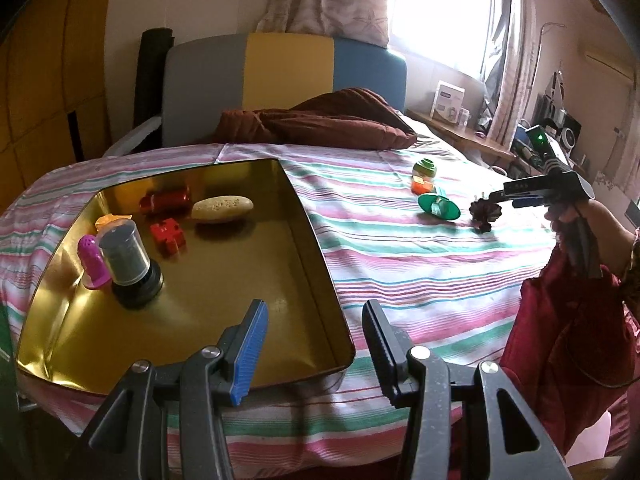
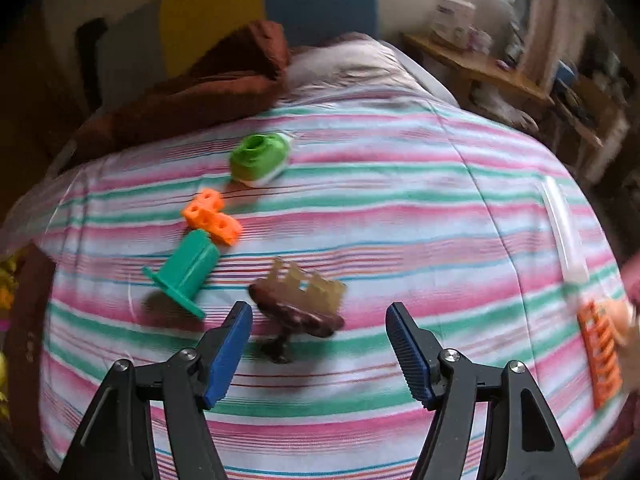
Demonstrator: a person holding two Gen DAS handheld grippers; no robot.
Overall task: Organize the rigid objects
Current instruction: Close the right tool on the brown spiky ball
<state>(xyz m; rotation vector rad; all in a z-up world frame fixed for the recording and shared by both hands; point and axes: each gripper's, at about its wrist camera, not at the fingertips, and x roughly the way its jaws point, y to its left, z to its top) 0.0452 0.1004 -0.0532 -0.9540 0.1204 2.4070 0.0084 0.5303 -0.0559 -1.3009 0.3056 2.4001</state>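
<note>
Left gripper (image 1: 316,344) nearest the lens, jaws wide apart, nothing between them, hanging over the near right corner of the gold tray (image 1: 320,240).

Surface: bed with a pink/green/white striped sheet (image 1: 400,248). Maroon pillow (image 1: 320,120) at the far end, grey/yellow/blue headboard (image 1: 288,68) behind it, bright window far right, cluttered wooden shelf along the right wall.

Tray sits left on the sheet. Inside: grey-capped black jar (image 1: 130,264) upright near left, pink piece (image 1: 94,260) touching it, red block (image 1: 168,236) mid, red cylinder (image 1: 166,198) and beige oval stone (image 1: 222,209) at the far side.

Loose on the sheet, right of the tray: green lid (image 2: 260,156) farthest, orange block (image 2: 212,216), teal flanged piece (image 2: 184,272) on its side just beside the orange block.

Right gripper (image 2: 320,344) also wide open, holding nothing. Brown spinning-top piece (image 2: 298,308) lies just ahead of its fingertips, tilted; contact unclear, frame blurred. Orange comb-like part (image 2: 600,356) at far right edge.
</note>
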